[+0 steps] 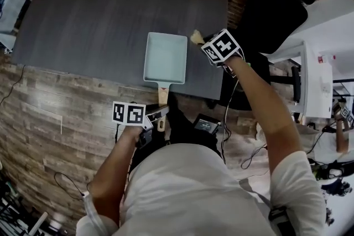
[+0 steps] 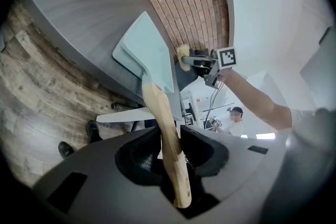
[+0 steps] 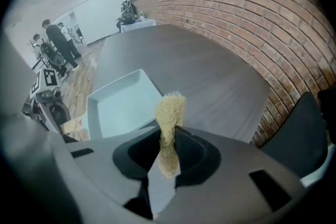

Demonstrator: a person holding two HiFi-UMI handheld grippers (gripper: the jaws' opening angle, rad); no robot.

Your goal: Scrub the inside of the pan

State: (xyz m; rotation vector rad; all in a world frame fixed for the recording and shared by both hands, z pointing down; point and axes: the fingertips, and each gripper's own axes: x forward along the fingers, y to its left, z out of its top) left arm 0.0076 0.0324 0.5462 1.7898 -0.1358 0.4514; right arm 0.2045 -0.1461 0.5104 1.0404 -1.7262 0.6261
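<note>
Nearest, the pan's wooden handle [image 2: 167, 128] is clamped between the jaws of the left gripper [image 2: 170, 150], past the table's near edge. The pale blue pan [image 1: 166, 57] is seen lying flat on the grey table [image 1: 94, 14] by that edge. At its far right corner, a fibrous scrubber [image 3: 169, 110] is pinched in the right gripper [image 3: 168, 147]. A brick wall [image 3: 262, 23] is seen beyond.

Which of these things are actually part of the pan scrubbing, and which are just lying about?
In the job: pale blue pan, its wooden handle clamped in the left gripper; fibrous scrubber held in the right gripper.

Not in the job: black chair, people in the background. The grey table only supports the pan.
</note>
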